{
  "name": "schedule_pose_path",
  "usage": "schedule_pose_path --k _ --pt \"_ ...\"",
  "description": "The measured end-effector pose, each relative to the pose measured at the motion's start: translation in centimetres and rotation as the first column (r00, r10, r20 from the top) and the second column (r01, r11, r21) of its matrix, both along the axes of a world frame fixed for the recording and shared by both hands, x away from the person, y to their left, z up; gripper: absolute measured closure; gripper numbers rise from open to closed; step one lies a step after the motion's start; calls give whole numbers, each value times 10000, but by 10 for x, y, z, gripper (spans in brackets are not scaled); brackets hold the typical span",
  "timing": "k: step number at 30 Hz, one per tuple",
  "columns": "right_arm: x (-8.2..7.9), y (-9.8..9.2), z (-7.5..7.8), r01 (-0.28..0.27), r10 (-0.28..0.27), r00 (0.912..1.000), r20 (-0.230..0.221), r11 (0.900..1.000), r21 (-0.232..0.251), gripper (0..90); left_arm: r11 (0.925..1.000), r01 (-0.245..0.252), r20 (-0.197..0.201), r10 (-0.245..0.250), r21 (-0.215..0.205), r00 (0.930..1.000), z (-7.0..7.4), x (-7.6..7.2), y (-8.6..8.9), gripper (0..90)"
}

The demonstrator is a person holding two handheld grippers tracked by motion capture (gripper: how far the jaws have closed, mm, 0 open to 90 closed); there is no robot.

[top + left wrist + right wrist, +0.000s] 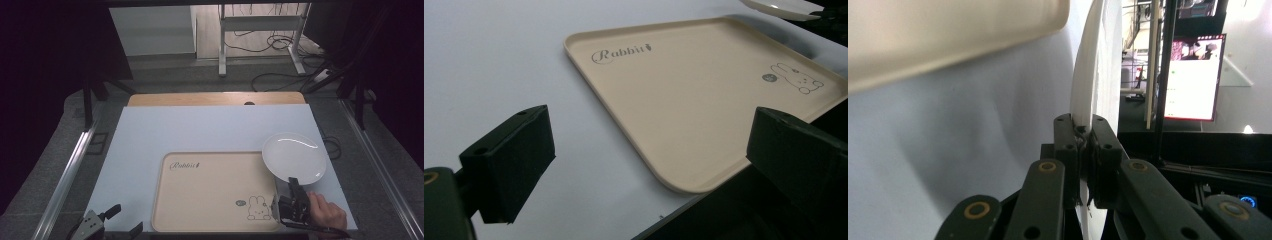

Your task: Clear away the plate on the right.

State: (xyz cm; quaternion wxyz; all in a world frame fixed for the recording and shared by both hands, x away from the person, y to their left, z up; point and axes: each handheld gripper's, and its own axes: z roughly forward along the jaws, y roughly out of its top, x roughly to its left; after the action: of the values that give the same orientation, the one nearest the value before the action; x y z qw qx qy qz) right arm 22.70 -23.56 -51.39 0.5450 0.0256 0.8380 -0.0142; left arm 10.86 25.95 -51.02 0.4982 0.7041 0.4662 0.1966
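Lab or office space (lit monitor [1195, 77], floor cables [272, 42], desk frame [260, 25])

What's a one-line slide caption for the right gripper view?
Right gripper clamped on the rim of the white plate, edge-on, above the pale table.

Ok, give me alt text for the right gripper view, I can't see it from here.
The right gripper has its two black jaws shut on the rim of a white plate, seen edge-on and running up the frame. A beige tray crosses the top left above the pale table, and a lit screen stands at right.
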Motion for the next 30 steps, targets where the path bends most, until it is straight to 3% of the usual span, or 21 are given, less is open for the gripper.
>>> schedule_pose_path --k 1,5,6,11,16,18,25,30 --pt "-2 2 0 -42 42 9998 213 10000 -6 849 10000 1 0 -1 0 10000 0 0 0 46" --pt "-6 8 2 -302 302 9995 -43 9995 26 848 10000 1 0 -1 1 10000 0 0 0 46" --pt "-5 9 0 -565 563 9984 100 9982 207 847 10000 3 0 -3 2 10000 0 0 0 46" --pt "-12 18 4 -617 617 9981 75 9981 10 845 10000 6 3 -6 5 10000 0 0 0 46" --pt "-17 27 3 -1129 1126 9934 206 9935 146 844 10000 6 -3 -6 5 10000 0 0 0 46" --pt "-20 29 5 -989 989 9950 133 9951 8 844 10000 6 -2 -6 6 10000 0 0 0 46" --pt "-25 42 4 -1615 1608 9866 265 9866 249 843 10000 8 -7 -8 7 10000 0 0 0 46" --pt "-32 52 7 -1773 1770 9841 170 9839 206 843 10000 1 -7 -1 0 10000 0 0 0 46"
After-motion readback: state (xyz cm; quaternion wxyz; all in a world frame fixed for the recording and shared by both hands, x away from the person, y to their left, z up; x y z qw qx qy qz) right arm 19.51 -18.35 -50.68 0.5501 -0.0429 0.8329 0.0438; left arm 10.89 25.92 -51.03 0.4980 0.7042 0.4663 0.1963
